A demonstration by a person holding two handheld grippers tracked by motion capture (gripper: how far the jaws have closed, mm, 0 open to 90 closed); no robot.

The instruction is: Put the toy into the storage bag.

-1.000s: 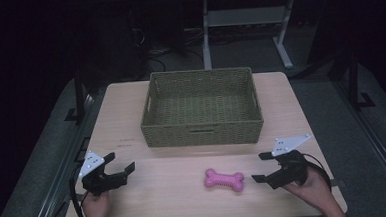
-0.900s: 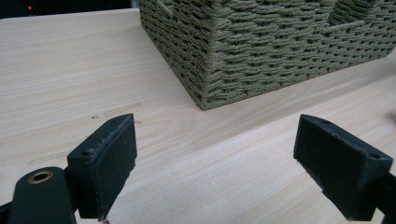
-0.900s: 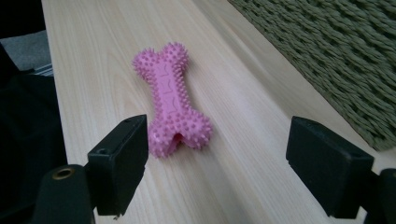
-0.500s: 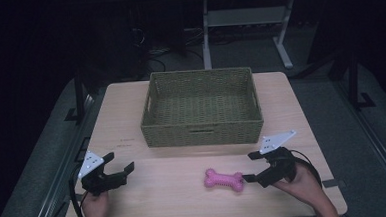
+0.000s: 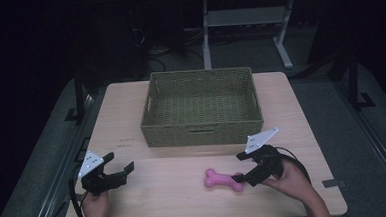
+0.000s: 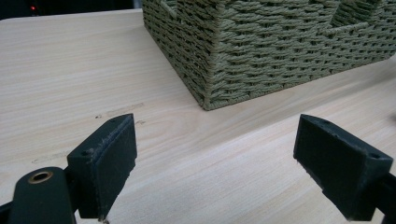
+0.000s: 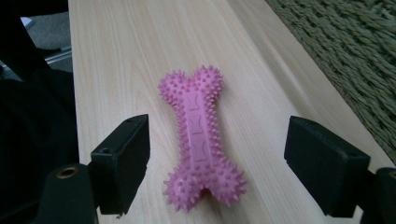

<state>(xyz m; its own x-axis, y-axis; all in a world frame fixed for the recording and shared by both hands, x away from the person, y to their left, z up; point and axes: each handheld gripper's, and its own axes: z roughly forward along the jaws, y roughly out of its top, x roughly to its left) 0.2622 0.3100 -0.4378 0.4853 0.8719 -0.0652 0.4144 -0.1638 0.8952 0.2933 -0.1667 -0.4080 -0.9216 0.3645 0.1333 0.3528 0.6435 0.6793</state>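
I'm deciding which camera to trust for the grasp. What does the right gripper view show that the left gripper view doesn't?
The right gripper view shows the pink spiky bone toy lying flat on the table between the open jaws of the right gripper, with no contact yet. The left gripper view instead shows the left gripper open over bare wood, facing a corner of the woven basket. Both views share the light wooden table and part of that basket.
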